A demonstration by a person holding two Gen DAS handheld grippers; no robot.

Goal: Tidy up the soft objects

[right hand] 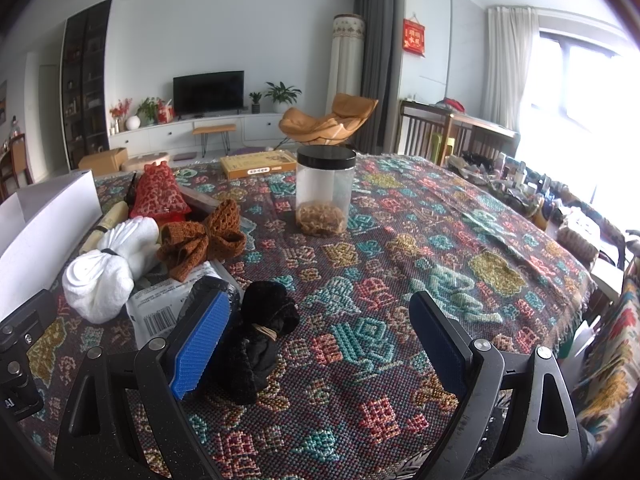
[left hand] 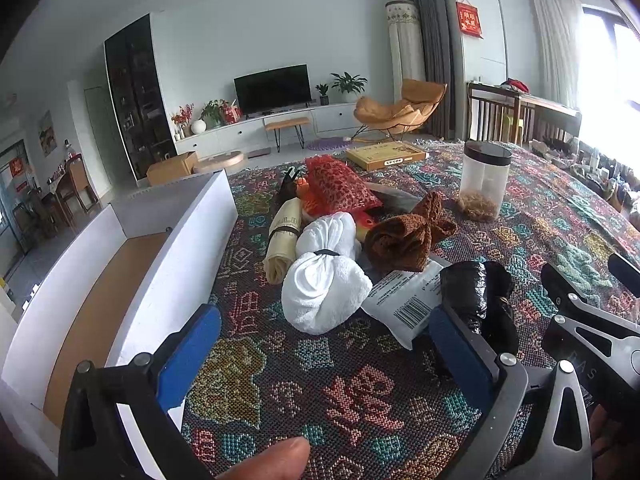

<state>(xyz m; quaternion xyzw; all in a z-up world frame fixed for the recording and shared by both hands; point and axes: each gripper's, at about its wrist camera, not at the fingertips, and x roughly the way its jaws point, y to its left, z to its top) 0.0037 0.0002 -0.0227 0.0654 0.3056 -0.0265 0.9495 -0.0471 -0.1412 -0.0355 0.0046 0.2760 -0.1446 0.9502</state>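
Observation:
A pile of soft things lies on the patterned cloth [left hand: 320, 380]. It holds a white tied towel bundle [left hand: 324, 276] [right hand: 104, 272], a brown knitted piece [left hand: 404, 236] [right hand: 200, 236], a red net bag [left hand: 338, 186] [right hand: 158, 192], a cream roll [left hand: 282, 240] and a white barcoded packet [left hand: 404, 300] [right hand: 160, 308]. A black furry bundle [left hand: 480, 300] [right hand: 256, 344] lies nearest. My left gripper [left hand: 324, 354] is open and empty, just short of the white bundle. My right gripper [right hand: 320, 348] is open, with the black bundle beside its left finger [right hand: 200, 340].
A white open box [left hand: 120, 272] with a brown floor stands at the left of the pile. A clear jar with a black lid [left hand: 484, 180] [right hand: 325, 190] and a flat yellow box [left hand: 384, 154] [right hand: 258, 164] sit further back. The table's right edge drops off beside cluttered shelves.

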